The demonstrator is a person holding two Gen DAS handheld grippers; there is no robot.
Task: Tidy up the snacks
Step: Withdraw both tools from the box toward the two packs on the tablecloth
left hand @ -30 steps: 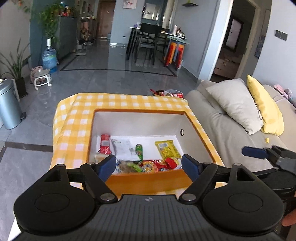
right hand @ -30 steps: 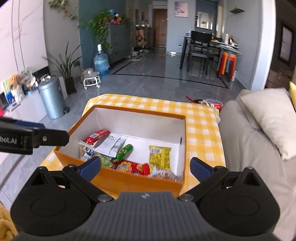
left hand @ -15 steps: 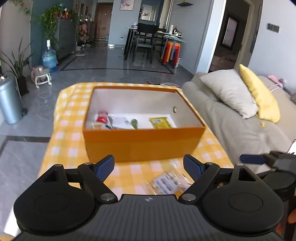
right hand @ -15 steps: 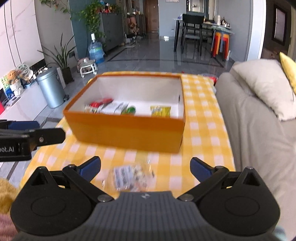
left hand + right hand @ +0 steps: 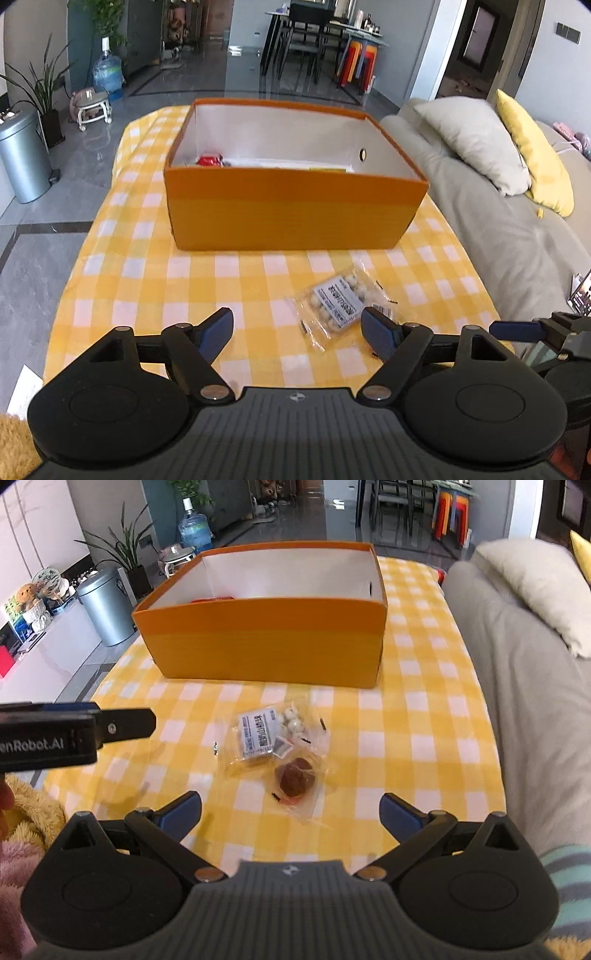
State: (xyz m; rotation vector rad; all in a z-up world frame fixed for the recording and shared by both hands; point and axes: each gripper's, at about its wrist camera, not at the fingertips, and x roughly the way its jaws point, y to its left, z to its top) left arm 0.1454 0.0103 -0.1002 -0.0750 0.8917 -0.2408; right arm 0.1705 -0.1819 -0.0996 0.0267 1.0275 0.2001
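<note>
An orange box (image 5: 291, 214) with white inner walls stands on the yellow checked tablecloth (image 5: 147, 280); snack packets show just above its near wall. It also shows in the right wrist view (image 5: 266, 646). A clear packet of white balls with a label (image 5: 338, 301) lies on the cloth before the box, also seen in the right wrist view (image 5: 264, 734). A clear packet with a brown snack (image 5: 295, 777) lies next to it. My left gripper (image 5: 297, 334) is open and empty, near the label packet. My right gripper (image 5: 290, 812) is open and empty, just behind the brown snack.
A grey sofa (image 5: 491, 221) with a beige pillow (image 5: 476, 136) and a yellow pillow (image 5: 535, 151) runs along the table's right side. A metal bin (image 5: 22, 158) stands on the floor at left. The left gripper's finger (image 5: 125, 723) reaches into the right wrist view.
Both grippers have pulled back from over the box and dropped lower. The box now stands farther off, and two loose packets on the cloth have come into view.
</note>
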